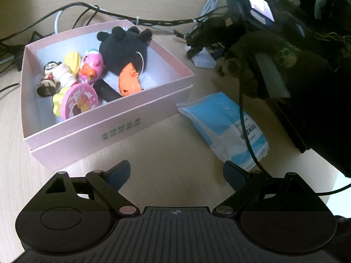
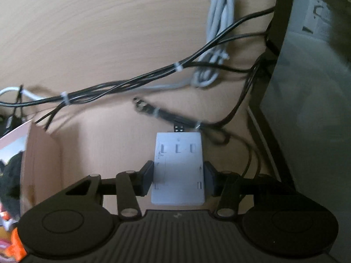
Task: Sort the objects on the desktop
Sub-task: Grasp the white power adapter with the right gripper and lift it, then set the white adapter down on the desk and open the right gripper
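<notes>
A pink open box (image 1: 122, 118) stands on the wooden desk and holds several toys: a black plush (image 1: 122, 48), an orange toy (image 1: 129, 81), a pink duck toy (image 1: 91, 66) and small figures. My left gripper (image 1: 176, 175) is open and empty, just in front of the box. A blue and white packet (image 1: 221, 122) lies to its right. My right gripper (image 2: 178, 178) is shut on a flat white plastic block (image 2: 178, 171), right of the box (image 2: 13, 140). In the left wrist view that gripper (image 1: 197, 48) shows with the white block (image 1: 204, 60).
Bundles of black cables (image 2: 122, 85) and a coiled white cable (image 2: 217, 32) lie across the back of the desk. A dark stand (image 2: 272, 100) rises at the right. The desk's right edge (image 1: 329, 160) drops off near the packet.
</notes>
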Tool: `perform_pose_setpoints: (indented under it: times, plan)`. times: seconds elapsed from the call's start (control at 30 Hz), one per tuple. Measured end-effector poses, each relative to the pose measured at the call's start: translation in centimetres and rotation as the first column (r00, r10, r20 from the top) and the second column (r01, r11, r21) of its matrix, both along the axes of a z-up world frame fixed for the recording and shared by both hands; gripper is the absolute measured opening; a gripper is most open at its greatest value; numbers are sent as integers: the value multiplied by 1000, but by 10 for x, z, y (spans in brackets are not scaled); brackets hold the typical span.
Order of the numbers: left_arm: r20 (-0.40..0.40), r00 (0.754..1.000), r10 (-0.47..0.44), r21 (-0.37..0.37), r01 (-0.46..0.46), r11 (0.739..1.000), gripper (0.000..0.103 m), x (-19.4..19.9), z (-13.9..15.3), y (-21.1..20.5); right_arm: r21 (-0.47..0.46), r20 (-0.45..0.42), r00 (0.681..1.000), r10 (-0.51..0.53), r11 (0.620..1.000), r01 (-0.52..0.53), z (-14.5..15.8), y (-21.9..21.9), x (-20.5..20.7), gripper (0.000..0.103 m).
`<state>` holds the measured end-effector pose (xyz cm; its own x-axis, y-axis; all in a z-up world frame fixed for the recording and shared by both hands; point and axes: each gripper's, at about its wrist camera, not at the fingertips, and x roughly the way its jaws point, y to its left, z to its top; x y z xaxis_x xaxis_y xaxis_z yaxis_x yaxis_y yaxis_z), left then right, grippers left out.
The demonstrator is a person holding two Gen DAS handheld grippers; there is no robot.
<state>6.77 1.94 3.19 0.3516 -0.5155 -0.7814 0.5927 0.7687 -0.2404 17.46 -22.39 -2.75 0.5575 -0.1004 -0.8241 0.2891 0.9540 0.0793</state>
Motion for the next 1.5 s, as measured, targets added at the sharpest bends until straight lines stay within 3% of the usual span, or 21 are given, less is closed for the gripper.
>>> perform_pose_setpoints:
  times: [0.13,0.3,0.4,0.5,0.6,0.63,0.73,0.87,1.0,1.27,1.3,1.37,1.43,1.5]
  plan:
    - [31,999,-4,4,4,1000,95,-5,5,3,47,34,999,16,999,-18,20,6,-45,47]
    - [67,998,3,46,-7,999,95,-25,11,8,86,116,991,70,993,-80,68,14,-115,47]
    - [95,995,-1,56,-4,998,95,-44,17,15,120,168,972,167,975,-188,99,28,-154,47]
    - [101,995,17,63,-24,998,95,-61,18,23,177,194,938,288,930,-322,112,51,-178,47]
    - [90,994,57,75,-64,995,95,-69,16,25,163,183,903,389,894,-418,102,78,-181,52]
    - [83,994,71,80,-78,994,95,-72,16,25,145,168,905,391,898,-415,95,85,-181,58]
    - [58,994,91,90,-96,991,95,-79,14,23,101,163,913,373,915,-392,81,87,-183,58]
    - [46,995,87,117,-92,989,95,-85,11,13,-55,135,937,323,946,-318,53,77,-187,58]
    - [36,996,87,149,-92,985,95,-83,3,2,-41,74,959,274,962,-271,24,59,-195,56]
    - [67,979,194,220,-205,954,94,-59,-11,-28,3,95,964,248,968,-249,28,25,-262,57]
    - [75,975,207,225,-219,949,91,-56,-12,-31,7,98,964,247,968,-249,28,22,-268,59]
    - [85,971,225,232,-239,943,82,-51,-12,-36,-9,105,964,244,970,-244,29,16,-279,79]
    - [105,966,236,244,-255,936,71,-49,-12,-40,-38,118,962,247,969,-244,29,12,-289,86]
    - [115,969,217,242,-239,940,59,-49,-11,-42,-45,113,957,267,964,-263,26,10,-293,86]
